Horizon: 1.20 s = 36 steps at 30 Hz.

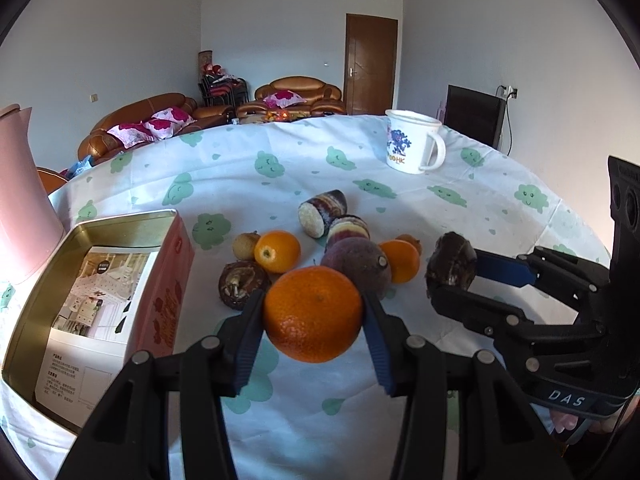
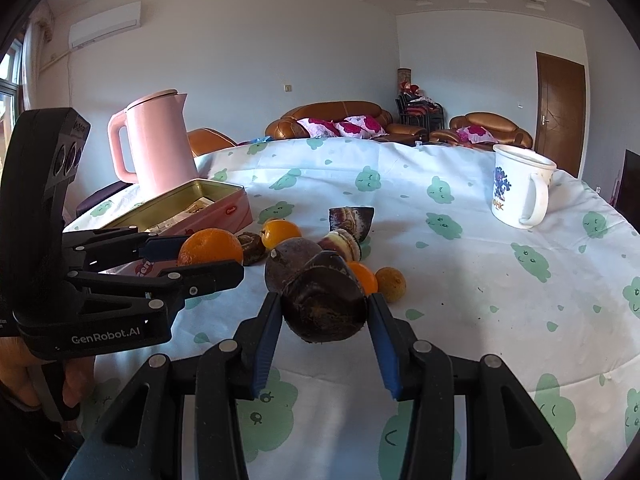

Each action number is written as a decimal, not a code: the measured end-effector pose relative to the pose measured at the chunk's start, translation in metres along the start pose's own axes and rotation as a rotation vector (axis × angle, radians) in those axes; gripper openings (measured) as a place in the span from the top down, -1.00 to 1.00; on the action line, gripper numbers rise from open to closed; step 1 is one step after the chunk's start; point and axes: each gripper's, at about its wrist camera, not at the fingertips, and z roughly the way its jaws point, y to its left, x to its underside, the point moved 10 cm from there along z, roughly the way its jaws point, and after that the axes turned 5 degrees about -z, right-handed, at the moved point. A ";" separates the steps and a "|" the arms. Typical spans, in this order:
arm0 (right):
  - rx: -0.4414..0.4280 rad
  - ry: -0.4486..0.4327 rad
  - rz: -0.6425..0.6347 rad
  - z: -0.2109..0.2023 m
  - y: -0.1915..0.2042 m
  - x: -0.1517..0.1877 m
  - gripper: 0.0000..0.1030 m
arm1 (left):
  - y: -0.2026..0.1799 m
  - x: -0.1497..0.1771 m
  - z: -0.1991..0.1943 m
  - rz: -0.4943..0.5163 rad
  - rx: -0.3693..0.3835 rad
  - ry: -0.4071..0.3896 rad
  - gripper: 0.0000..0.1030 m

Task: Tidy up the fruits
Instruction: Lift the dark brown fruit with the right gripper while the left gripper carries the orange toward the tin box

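With a fruit pinched in each pair of tongs, I judge I am midway through the gathering step. My left tongs (image 1: 314,314) clamp the big orange (image 1: 313,314) at lower centre of the left view, lifted off the table (image 1: 500,216); my right tongs (image 2: 323,314) clamp a dark brown fruit (image 2: 325,308) at centre of the right view, also raised.

The remaining fruit pile (image 1: 320,248) sits mid-frame: two small oranges, a purple round fruit, cut striped pieces and a brown knobbly one.

Next, I think, comes carrying the orange leftward over the tin box (image 1: 168,280) at lower left and spreading the tongs there. That box holds only a printed leaflet (image 1: 100,300), no fruit yet. A white mug (image 1: 412,142) stands upper right; I cannot see inside it. The pink kettle (image 2: 156,144) stands behind the box.
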 end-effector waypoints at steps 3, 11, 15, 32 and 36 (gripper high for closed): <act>0.002 -0.012 -0.010 -0.002 0.001 -0.001 0.11 | 0.001 -0.001 -0.003 0.000 -0.006 -0.016 0.04; 0.002 -0.028 -0.019 -0.005 0.003 -0.002 0.11 | 0.004 -0.004 -0.009 -0.013 -0.018 -0.048 0.04; 0.003 -0.038 -0.025 -0.007 0.004 -0.002 0.11 | 0.006 -0.006 -0.013 -0.019 -0.029 -0.070 0.04; 0.005 -0.076 -0.046 -0.013 0.007 -0.005 0.11 | 0.008 -0.010 -0.025 -0.018 -0.060 -0.137 0.04; 0.007 -0.085 -0.048 -0.014 0.007 -0.005 0.11 | 0.010 -0.011 -0.027 -0.021 -0.065 -0.149 0.04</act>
